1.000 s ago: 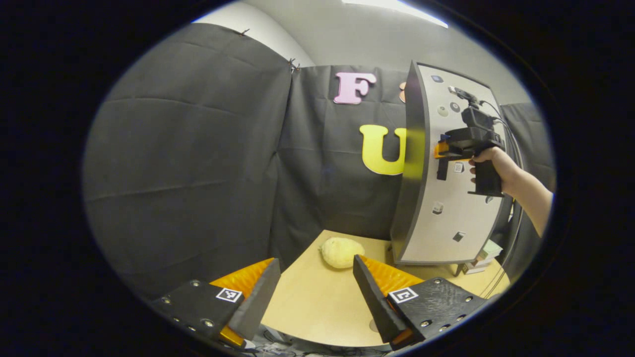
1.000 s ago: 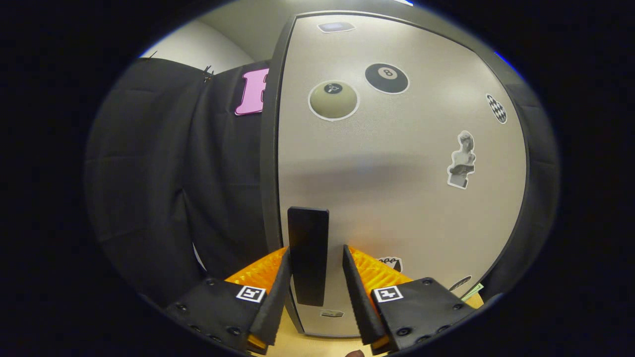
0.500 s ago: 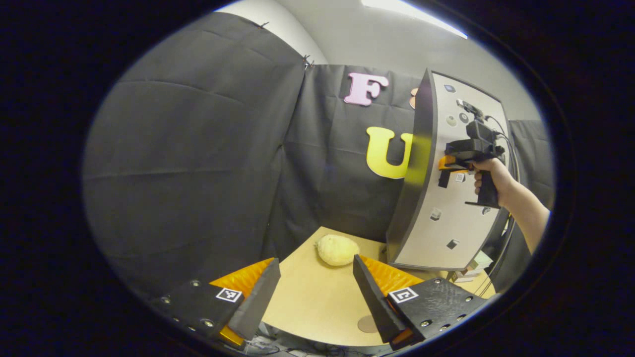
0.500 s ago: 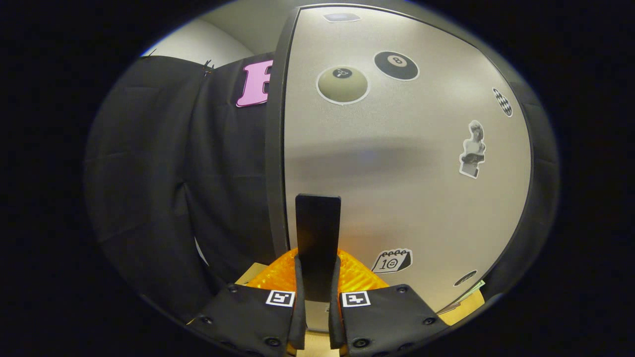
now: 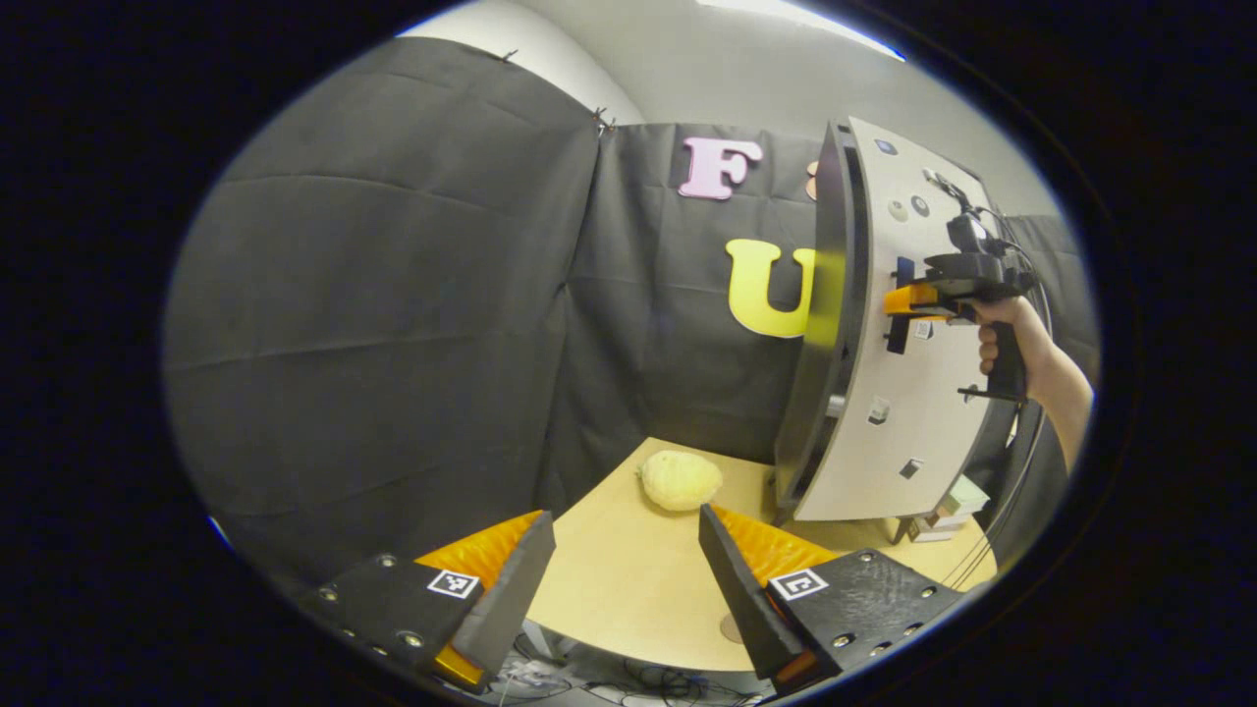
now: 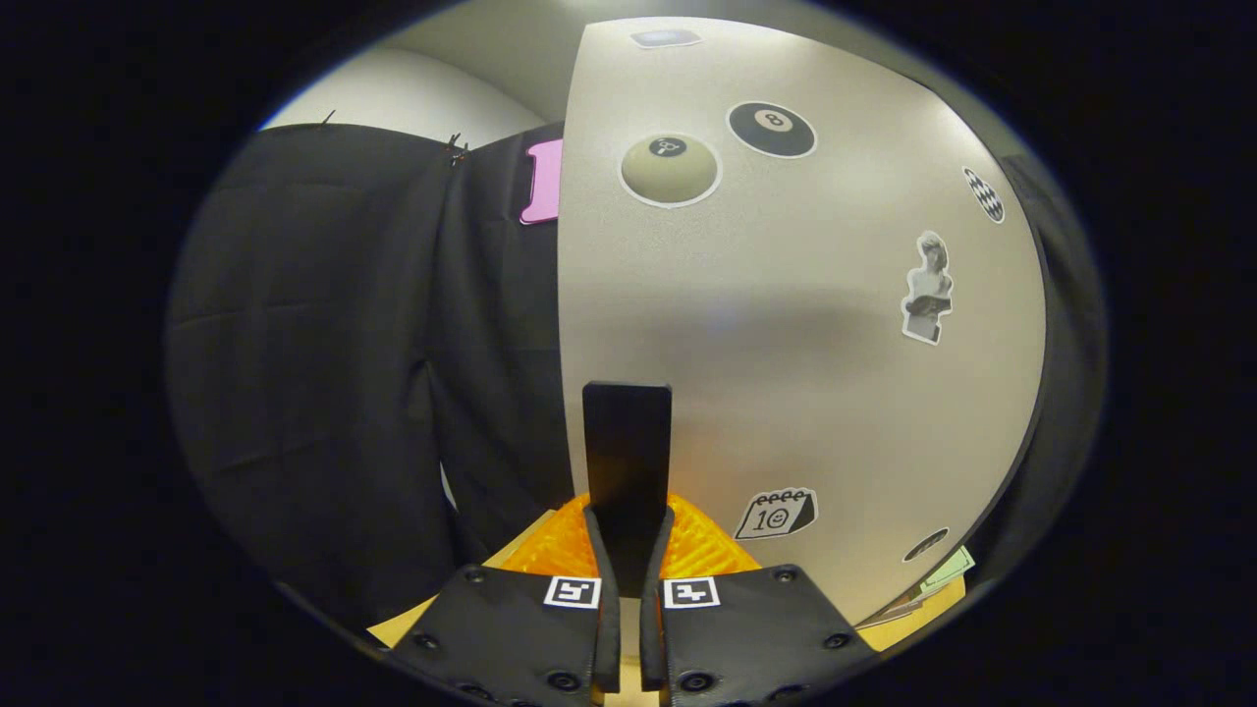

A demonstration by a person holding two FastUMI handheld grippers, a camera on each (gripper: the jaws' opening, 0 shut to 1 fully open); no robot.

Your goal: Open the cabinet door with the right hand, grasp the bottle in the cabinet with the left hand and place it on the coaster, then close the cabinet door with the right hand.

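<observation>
Right gripper (image 6: 628,550) clamped on black door handle (image 6: 627,462) — cabinet door (image 6: 805,324) ajar, gap at its edge in left gripper view. Left gripper (image 5: 624,579) spread apart above table (image 5: 628,599), well short of cabinet door — yellow lump (image 5: 680,480) beside door's foot.

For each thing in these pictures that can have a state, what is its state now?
Cabinet door: slightly ajar, a gap at its edge.
Door handle: clamped between both fingers.
Right gripper: shut on the door handle.
Left gripper: open, holding nothing, above the table.
</observation>
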